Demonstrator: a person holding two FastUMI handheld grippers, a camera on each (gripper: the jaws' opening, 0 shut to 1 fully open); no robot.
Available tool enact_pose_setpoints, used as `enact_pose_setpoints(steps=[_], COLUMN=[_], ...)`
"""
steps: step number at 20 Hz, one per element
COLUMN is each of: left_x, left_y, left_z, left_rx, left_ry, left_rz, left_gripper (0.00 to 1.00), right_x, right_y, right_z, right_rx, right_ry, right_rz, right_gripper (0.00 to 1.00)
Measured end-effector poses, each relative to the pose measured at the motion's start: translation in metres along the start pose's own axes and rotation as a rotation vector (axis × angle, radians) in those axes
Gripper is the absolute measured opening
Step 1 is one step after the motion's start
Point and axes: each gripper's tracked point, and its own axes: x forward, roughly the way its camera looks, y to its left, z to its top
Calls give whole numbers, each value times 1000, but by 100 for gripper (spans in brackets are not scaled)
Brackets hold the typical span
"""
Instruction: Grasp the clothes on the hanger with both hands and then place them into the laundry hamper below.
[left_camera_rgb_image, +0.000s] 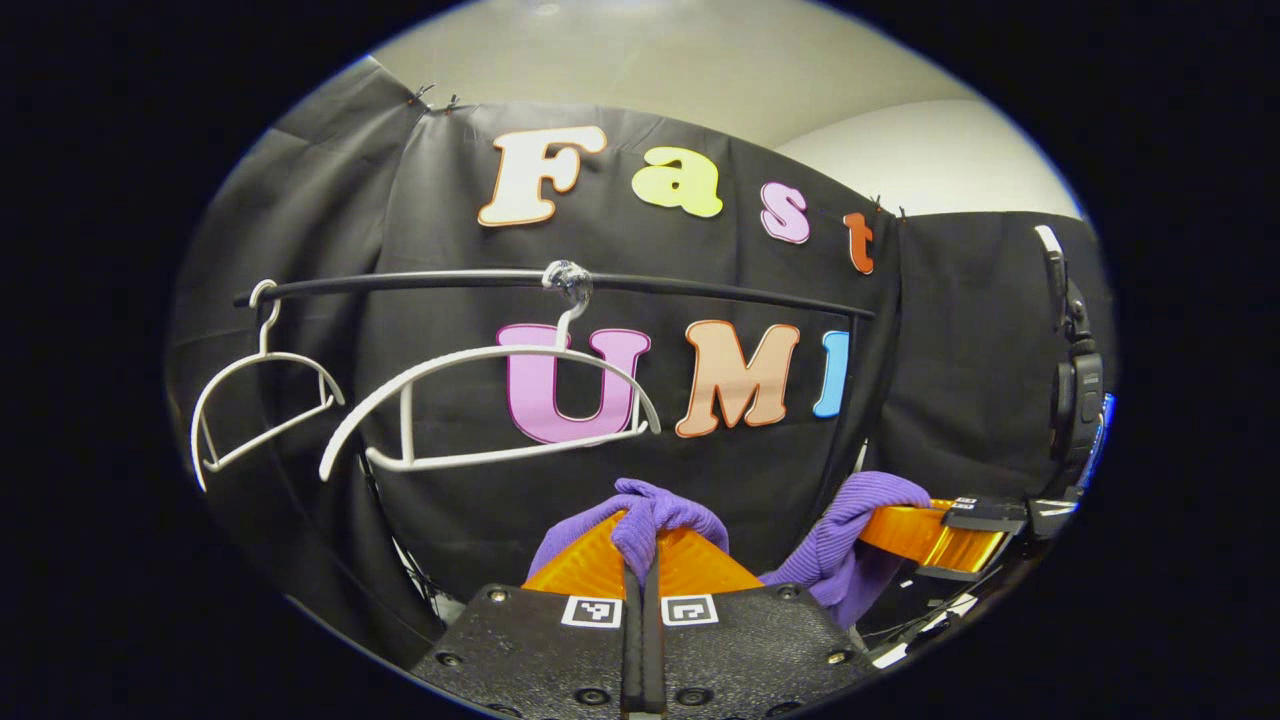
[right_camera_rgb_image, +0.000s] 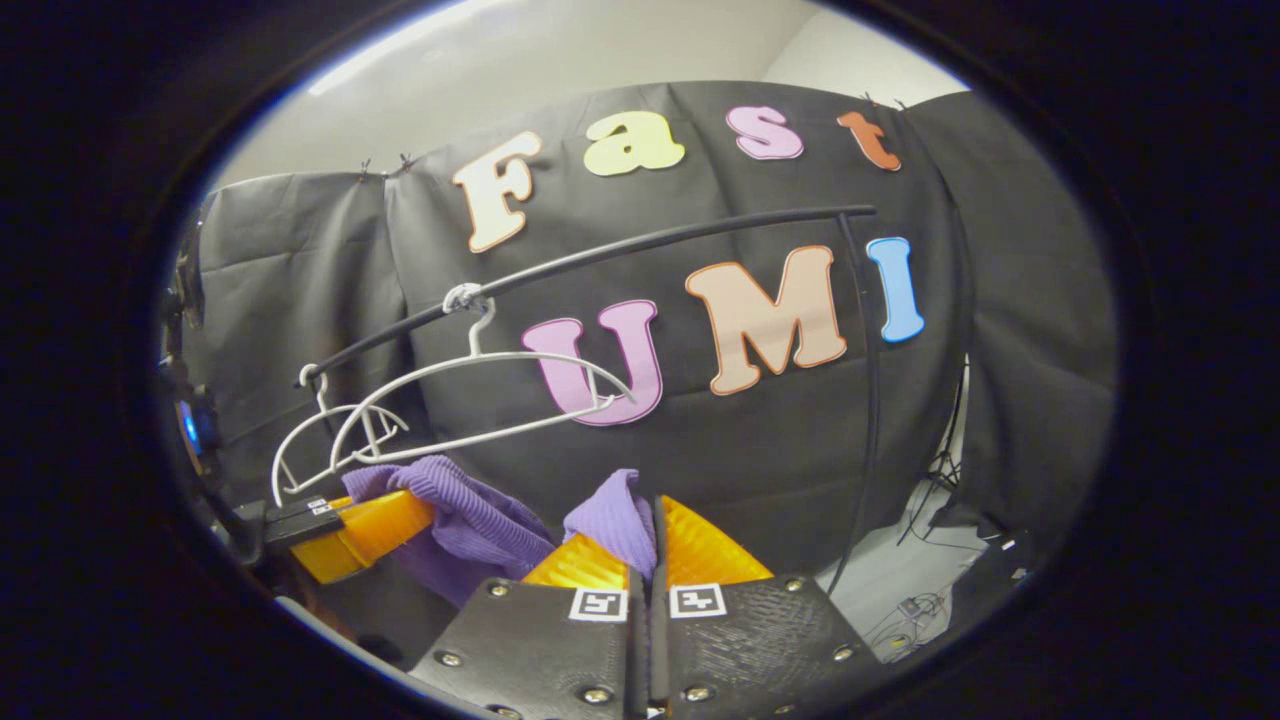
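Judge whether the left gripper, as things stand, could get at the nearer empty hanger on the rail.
Probably not yet. The left gripper is shut on the purple garment, so its fingers are occupied. The hanger hangs bare on the rail above, with open air between them.

Ribbed knit garment (left_camera_rgb_image: 850, 530); smooth plastic hangers (left_camera_rgb_image: 480, 400)

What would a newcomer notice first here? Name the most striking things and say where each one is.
The purple garment stands out first: it is pinched between the fingers of the left hand-held gripper low in the left gripper view, and also clamped by the right hand-held gripper. Behind it, two bare white hangers hang from a black rail against the dark cloth wall.
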Motion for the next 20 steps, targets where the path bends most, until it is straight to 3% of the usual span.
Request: enact_pose_setpoints(steps=[8, 20], left_x=[57, 132], left_y=[23, 55], left_z=[-41, -177], left_rx=[18, 51], left_ry=[51, 238], left_rz=[17, 16], left_gripper=[0, 1], right_x=[72, 153], right_y=[12, -16], right_z=[-38, -163], right_rx=[-28, -2], right_ry=[72, 266], right_rz=[17, -1], right_gripper=[1, 2])
